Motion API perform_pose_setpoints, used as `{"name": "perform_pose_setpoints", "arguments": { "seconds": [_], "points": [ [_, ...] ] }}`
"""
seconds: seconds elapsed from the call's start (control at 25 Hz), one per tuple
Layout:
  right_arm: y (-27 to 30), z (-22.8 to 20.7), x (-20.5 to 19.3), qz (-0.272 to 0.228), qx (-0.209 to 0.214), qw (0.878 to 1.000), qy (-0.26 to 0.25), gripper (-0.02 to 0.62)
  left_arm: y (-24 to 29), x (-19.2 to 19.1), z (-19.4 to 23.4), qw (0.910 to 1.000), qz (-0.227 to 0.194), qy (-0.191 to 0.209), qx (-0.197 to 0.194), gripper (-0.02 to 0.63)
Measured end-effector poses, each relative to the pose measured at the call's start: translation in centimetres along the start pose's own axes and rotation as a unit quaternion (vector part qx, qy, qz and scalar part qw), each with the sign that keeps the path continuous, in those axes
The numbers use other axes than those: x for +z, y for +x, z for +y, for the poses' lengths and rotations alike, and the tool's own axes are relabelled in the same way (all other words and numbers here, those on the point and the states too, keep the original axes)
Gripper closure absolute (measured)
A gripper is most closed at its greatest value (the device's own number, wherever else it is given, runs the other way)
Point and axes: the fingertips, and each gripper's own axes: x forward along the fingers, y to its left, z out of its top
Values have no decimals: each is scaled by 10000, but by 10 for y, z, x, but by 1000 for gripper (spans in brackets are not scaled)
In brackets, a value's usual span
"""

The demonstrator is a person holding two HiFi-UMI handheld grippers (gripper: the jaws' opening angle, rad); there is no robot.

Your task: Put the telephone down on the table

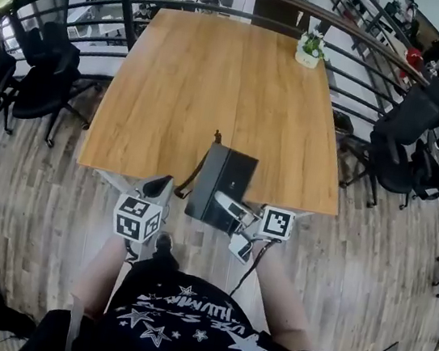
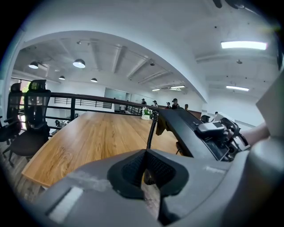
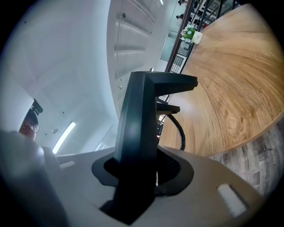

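Right gripper point(image 3: 135, 177) clamped on the black desk telephone point(image 1: 220, 185), held tilted over the wooden table's point(image 1: 216, 88) near edge | left gripper point(image 2: 147, 174) pinched shut, empty, beside that edge | risk — set down this close to the edge, it could tip off; coiled cord point(image 2: 152, 129) may snag | hidden — whether the base touches the table yet; the cord's lower end

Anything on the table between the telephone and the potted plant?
Nothing: bare wood tabletop between telephone and potted plant, per the head view.
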Motion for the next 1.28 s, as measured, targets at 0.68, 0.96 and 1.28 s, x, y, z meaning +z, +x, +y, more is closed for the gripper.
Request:
{"name": "perform_pose_setpoints", "arguments": {
  "seconds": [0.68,0.96,1.28],
  "points": [
    [117,-27,76,-244,-289,9993,82,434,58,46,118,9992,160,-101,-345,604],
    [155,-34,93,-198,-450,9988,21,434,69,54,159,9985,259,-197,-443,604],
    [175,-48,116,-162,-410,9990,72,434,95,65,180,9981,321,-259,-453,604]
  ]
}}
